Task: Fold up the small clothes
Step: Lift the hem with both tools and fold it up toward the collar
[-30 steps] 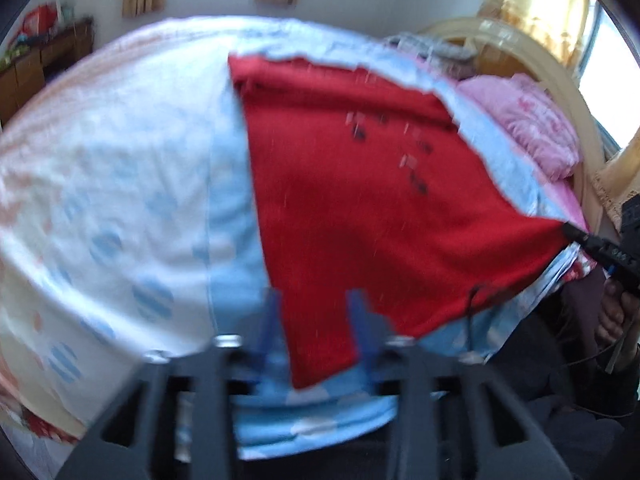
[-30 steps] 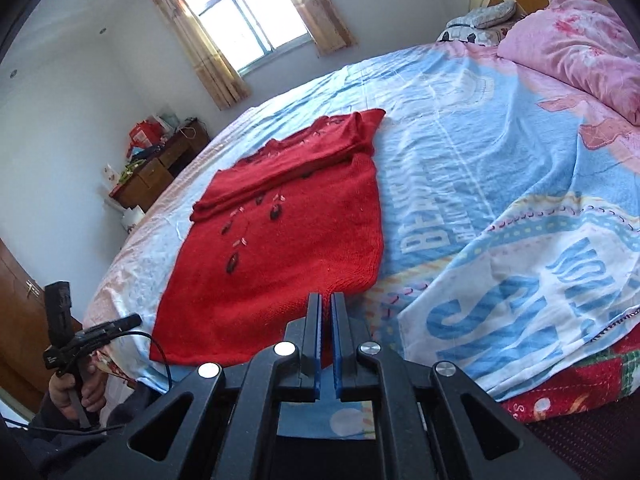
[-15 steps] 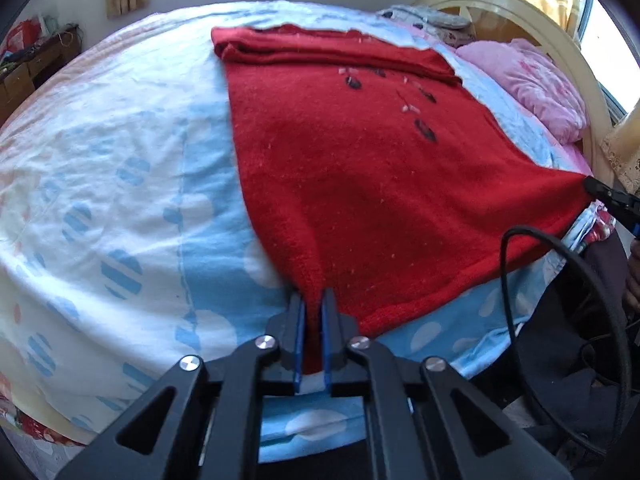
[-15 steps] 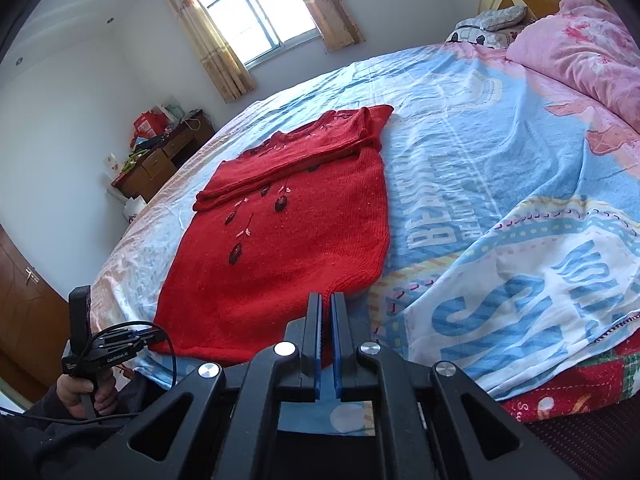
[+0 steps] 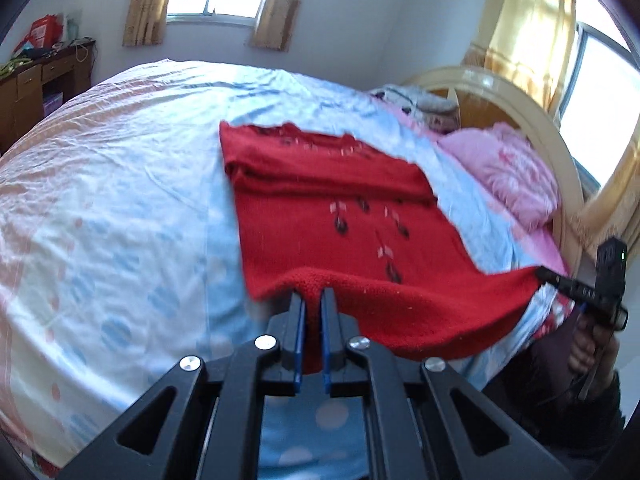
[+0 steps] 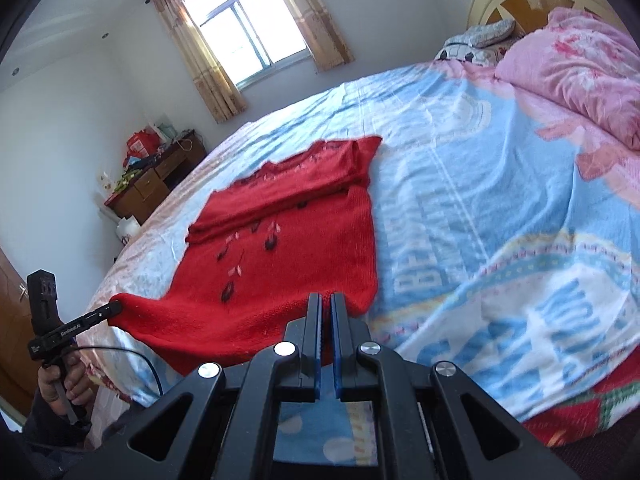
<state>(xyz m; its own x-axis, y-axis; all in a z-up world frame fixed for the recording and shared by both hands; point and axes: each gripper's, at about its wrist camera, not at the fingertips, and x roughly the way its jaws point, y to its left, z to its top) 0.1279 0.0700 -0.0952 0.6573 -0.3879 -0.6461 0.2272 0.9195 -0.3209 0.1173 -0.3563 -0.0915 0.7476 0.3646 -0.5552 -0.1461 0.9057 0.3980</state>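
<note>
A red knitted sweater with small dark and pale flower marks lies on the bed, its sleeves folded across the top. My left gripper is shut on the sweater's near left hem corner and lifts it. My right gripper is shut on the near right hem corner of the sweater. The hem hangs raised between the two grippers. The right gripper also shows in the left wrist view, and the left gripper in the right wrist view.
The bed sheet is pale blue and peach with prints. A pink pillow and a cream headboard are at the right. A wooden desk with clutter stands by the far wall under the window.
The left gripper closed on the left hem corner, then both grippers rose and lifted the sweater's hem off the bed edge.
</note>
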